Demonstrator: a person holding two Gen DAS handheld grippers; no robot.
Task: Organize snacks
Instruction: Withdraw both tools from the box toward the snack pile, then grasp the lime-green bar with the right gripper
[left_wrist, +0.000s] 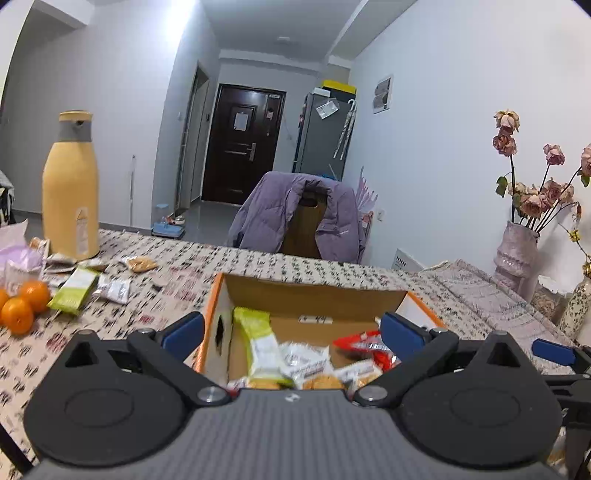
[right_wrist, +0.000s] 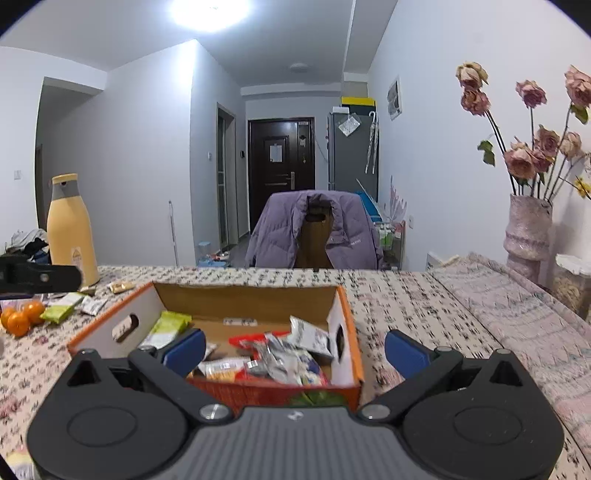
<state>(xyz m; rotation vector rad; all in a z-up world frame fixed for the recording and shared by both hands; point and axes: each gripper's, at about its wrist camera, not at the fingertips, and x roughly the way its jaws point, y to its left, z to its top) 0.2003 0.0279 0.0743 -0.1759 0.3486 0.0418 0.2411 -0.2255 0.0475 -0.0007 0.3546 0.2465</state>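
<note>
Snack packets (right_wrist: 280, 354) fill the cardboard box (right_wrist: 347, 332) mid-worktop (right_wrist: 406, 306); more (left_wrist: 74, 288) lie loose by the oranges (left_wrist: 22, 306). Left claw (left_wrist: 291, 332) and right claw (right_wrist: 295, 349) both gape wide and empty over it, likely ready to fetch.

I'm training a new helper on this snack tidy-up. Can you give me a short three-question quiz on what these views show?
1. True or false: both grippers, left and right, have open, empty jaws.
2. Where does the green packet outside the box lie? A) beside the oranges B) under the vase C) on the chair
3. Fill in: the tall yellow ___ stands at the table's far left.

Key: 1 true; 2 A; 3 bottle
</note>
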